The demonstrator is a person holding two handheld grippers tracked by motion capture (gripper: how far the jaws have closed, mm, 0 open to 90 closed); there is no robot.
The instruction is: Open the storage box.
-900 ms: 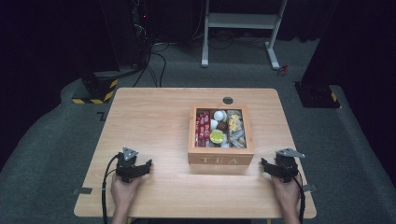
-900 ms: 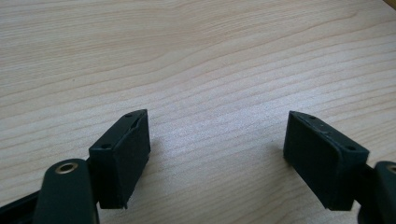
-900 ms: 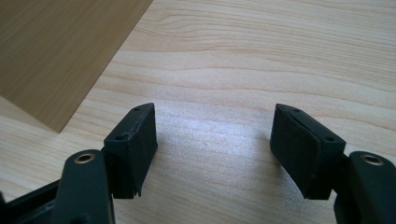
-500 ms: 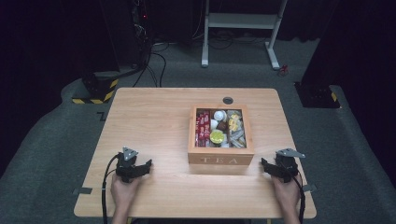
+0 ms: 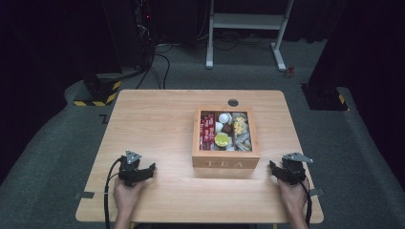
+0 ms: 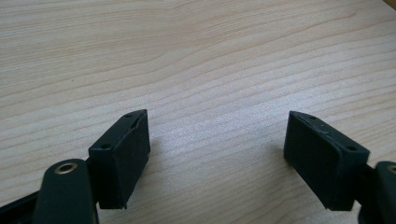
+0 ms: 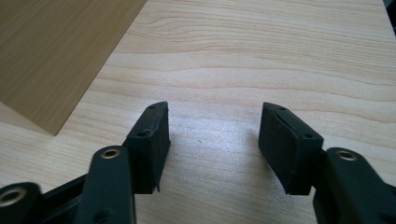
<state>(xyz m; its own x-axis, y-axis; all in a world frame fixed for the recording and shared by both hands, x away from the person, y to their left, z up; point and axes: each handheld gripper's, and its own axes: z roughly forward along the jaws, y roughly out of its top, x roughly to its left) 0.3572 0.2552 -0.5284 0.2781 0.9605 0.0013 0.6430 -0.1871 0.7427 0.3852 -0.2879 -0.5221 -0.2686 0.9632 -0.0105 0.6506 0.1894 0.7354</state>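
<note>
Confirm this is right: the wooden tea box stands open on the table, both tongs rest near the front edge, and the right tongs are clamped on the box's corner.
Not quite. The right tongs are open with only bare table between the jaws; the tea box sits apart to one side, as the right gripper view shows. The rest holds: the box is open, and the left tongs also rest near the front edge.

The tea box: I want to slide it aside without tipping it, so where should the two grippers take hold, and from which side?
Probably take the tea box by its left and right side walls, one gripper from each side. The left gripper and right gripper already flank its front, both open and empty. The walls look flat, upright and thin enough for the jaws; the open top leaves the rim free.
</note>
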